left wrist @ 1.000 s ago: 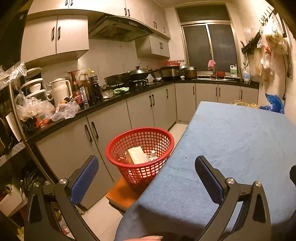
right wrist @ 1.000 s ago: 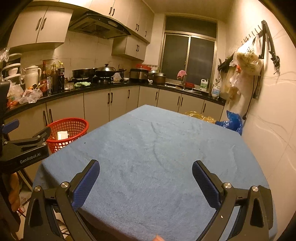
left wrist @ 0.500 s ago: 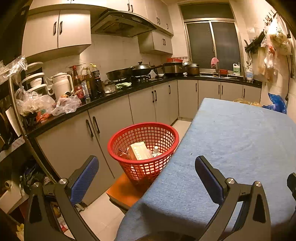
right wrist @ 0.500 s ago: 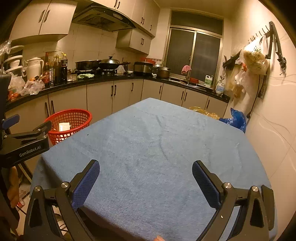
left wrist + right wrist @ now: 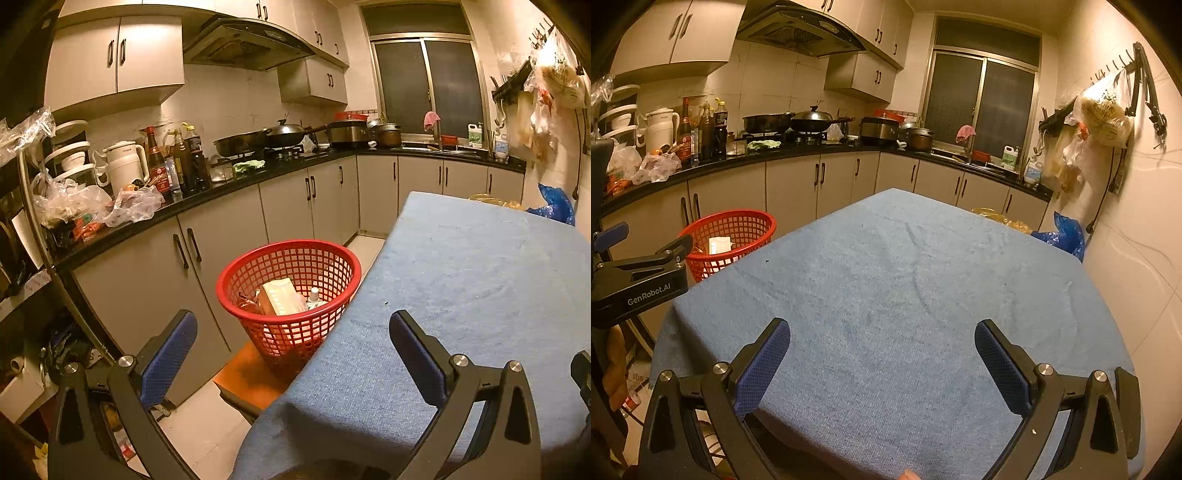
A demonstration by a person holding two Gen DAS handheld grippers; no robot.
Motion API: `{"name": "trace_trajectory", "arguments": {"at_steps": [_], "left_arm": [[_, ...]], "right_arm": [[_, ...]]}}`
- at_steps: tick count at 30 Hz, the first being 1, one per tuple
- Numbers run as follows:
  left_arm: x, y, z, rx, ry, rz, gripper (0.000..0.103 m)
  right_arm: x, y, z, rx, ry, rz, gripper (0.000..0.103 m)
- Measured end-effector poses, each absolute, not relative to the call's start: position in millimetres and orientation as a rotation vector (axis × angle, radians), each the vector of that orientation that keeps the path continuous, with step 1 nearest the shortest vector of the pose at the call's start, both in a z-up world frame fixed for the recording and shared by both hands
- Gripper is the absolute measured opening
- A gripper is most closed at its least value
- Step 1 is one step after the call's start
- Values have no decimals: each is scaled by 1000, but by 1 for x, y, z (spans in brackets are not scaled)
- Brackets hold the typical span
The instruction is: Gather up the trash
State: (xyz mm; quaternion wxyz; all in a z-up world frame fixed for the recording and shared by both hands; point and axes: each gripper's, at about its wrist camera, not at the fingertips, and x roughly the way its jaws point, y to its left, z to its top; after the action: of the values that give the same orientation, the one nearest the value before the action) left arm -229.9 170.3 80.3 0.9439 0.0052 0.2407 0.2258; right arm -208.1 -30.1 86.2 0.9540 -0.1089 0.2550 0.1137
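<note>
From my left wrist camera, my left gripper point(image 5: 291, 339) fills the bottom of the frame, its blue-padded jaws spread wide and holding nothing. At centre, a red mesh basket point(image 5: 334, 254) sits on an orange stool point(image 5: 255, 373) just beside the blue-clothed table point(image 5: 480, 280); a carton point(image 5: 279, 297) and a small bottle point(image 5: 314, 295) lie inside it. From my right wrist camera, my right gripper point(image 5: 881, 350) is likewise spread and empty above the table point(image 5: 905, 280), the basket point(image 5: 738, 218) at middle left.
</note>
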Motion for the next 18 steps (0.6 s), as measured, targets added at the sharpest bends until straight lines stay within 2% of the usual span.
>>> {"name": "trace_trajectory", "arguments": {"at_steps": [18], "left_arm": [[-230, 176, 76, 10, 496, 466, 103]], "right_arm": [[-204, -30, 83, -225, 532, 232, 102]]}}
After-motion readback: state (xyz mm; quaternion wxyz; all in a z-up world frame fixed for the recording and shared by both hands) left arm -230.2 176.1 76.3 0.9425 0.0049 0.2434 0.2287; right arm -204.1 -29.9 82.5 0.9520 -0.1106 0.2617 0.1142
